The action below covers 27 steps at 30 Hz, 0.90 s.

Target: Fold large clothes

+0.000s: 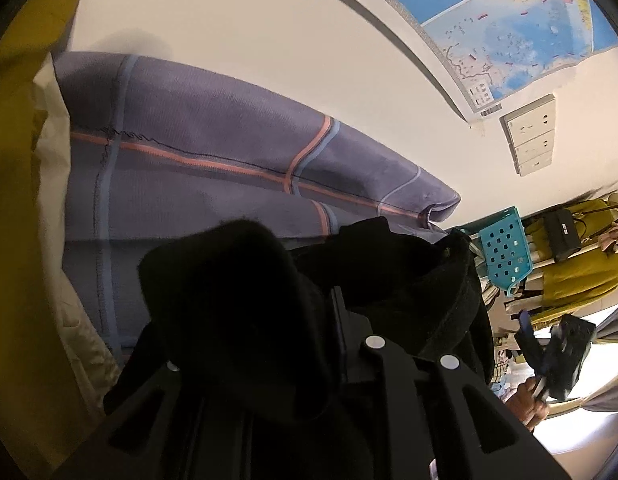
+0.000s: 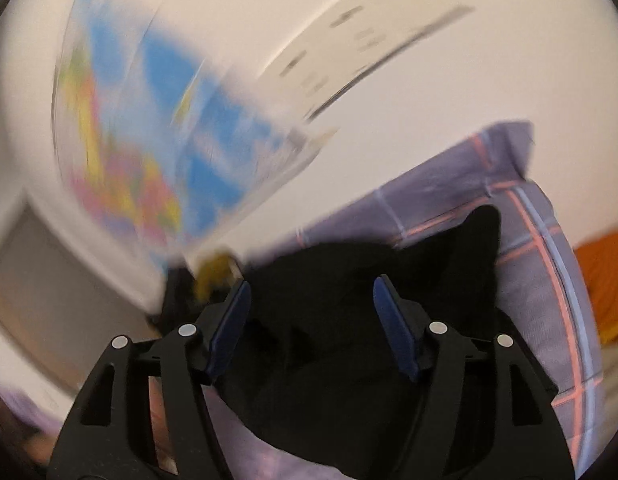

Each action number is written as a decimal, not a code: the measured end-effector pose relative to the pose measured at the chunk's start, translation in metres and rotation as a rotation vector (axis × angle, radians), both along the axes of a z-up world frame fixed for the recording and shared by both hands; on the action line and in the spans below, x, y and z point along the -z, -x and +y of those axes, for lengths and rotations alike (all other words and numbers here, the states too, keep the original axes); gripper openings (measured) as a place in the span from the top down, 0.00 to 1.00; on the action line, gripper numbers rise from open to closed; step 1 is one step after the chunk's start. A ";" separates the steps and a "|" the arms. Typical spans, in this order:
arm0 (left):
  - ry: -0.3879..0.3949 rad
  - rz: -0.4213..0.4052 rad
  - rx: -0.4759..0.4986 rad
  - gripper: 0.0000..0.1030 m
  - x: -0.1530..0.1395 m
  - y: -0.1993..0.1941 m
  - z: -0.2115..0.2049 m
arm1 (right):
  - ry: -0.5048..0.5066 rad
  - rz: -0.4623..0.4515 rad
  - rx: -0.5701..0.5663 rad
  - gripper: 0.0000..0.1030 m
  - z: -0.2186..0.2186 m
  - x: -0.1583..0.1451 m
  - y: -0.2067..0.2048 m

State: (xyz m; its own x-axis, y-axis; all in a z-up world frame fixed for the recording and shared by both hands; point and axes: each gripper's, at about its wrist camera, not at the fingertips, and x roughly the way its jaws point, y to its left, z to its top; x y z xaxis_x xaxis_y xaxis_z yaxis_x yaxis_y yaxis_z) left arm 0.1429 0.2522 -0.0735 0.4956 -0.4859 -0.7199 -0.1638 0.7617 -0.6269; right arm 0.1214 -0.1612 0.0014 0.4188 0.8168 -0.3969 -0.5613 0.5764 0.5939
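A black garment [image 1: 237,280] is bunched over my left gripper [image 1: 305,308] and hides most of its fingers. The jaws stand nearly together with the cloth pinched in them. In the right wrist view the same black garment [image 2: 349,320] lies on the purple plaid bedding [image 2: 549,280]. My right gripper [image 2: 311,320] stands open above it, blue pads [image 2: 229,332] wide apart and not pressing the cloth. The left wrist view also shows the right gripper [image 1: 549,344] far right, held by a hand [image 1: 529,400].
Purple plaid bedding [image 1: 189,140] runs along a white wall with a map [image 1: 529,28] and sockets [image 1: 533,132]. A yellow shape [image 1: 17,160] fills the left edge. A teal basket [image 1: 505,248] and an olive garment [image 1: 577,276] sit at right. Something orange [image 2: 601,276] lies beyond the bedding.
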 end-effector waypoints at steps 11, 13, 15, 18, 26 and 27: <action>-0.012 -0.193 0.000 0.32 -0.039 0.038 -0.003 | 0.396 0.051 -0.049 0.56 0.105 0.068 -0.045; -0.093 -0.274 0.054 0.30 -0.052 0.056 -0.018 | 0.364 0.089 -0.032 0.57 0.101 0.076 -0.055; -0.163 -0.290 0.101 0.30 -0.050 0.065 -0.032 | 0.336 0.111 -0.038 0.57 0.096 0.079 -0.056; -0.285 -0.225 0.156 0.30 -0.027 0.068 -0.052 | 0.311 0.090 -0.029 0.46 0.083 0.065 -0.044; -0.343 -0.302 0.056 0.26 -0.027 0.122 -0.029 | 0.187 -0.095 0.106 0.17 -0.028 0.021 0.042; -0.360 -0.327 0.043 0.22 -0.030 0.136 -0.026 | 0.199 -0.094 0.131 0.15 -0.038 0.025 0.048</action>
